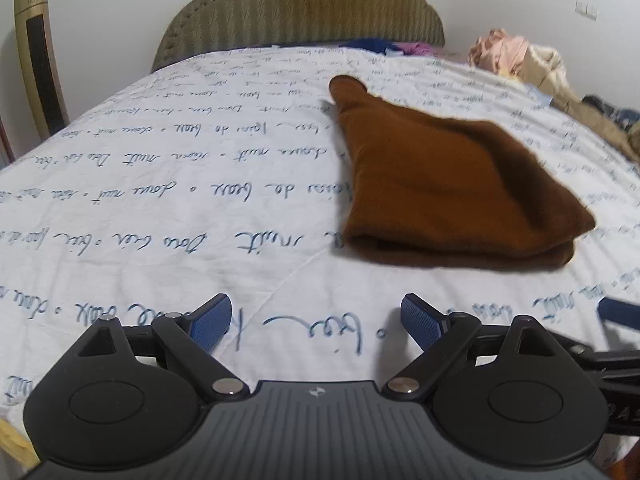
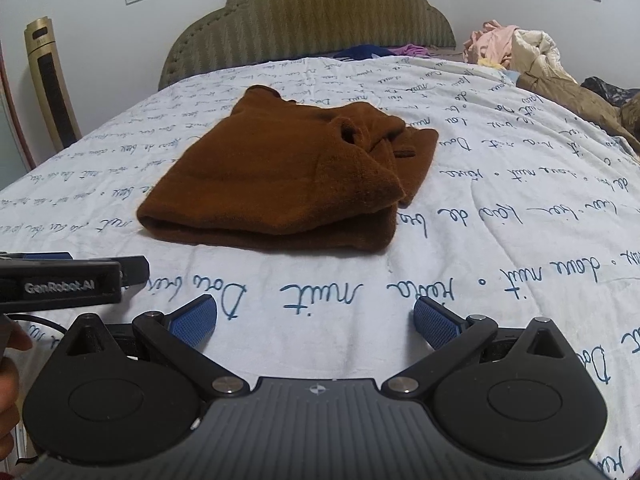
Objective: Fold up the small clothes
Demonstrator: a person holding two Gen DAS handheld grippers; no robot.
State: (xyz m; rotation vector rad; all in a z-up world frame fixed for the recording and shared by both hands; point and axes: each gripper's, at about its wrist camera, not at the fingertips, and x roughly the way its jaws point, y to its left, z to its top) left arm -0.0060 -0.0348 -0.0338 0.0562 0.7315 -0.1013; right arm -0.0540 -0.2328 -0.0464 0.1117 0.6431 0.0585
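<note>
I have both tools low at the near edge of the bed (image 1: 168,168), over the white cover printed with blue handwriting. The left hand-held gripper (image 1: 316,318) sits at the bottom centre of its view with its blue pads spread wide and nothing between them, only bare cover. The right hand-held gripper (image 2: 316,320) looks the same in its own view: jaws apart, empty, above the cover.

The brown sweater (image 1: 452,184) lies folded into a thick bundle on the cover, apart from both tools. In the left view it fills the centre right of the frame. Its long axis runs from a narrow rounded end at the upper middle, toward the headboard (image 1: 300,12), down to a broad folded edge at the lower right, nearer to me. That near edge shows stacked layers.

In the right view the sweater sits at centre, slightly left, with the fat folded edge facing me and running left to right. Looser parts, bunched and creased, lie at its far right corner, pointing toward the upper right of the frame.

At the left edge of the right view I see the side of the left tool, with a person's fingers (image 2: 12,344) below it. A heap of other clothes (image 2: 512,52) lies at the upper right by the wall, well apart from the sweater. A tall gold fan (image 2: 52,88) stands at the upper left beside the bed.
</note>
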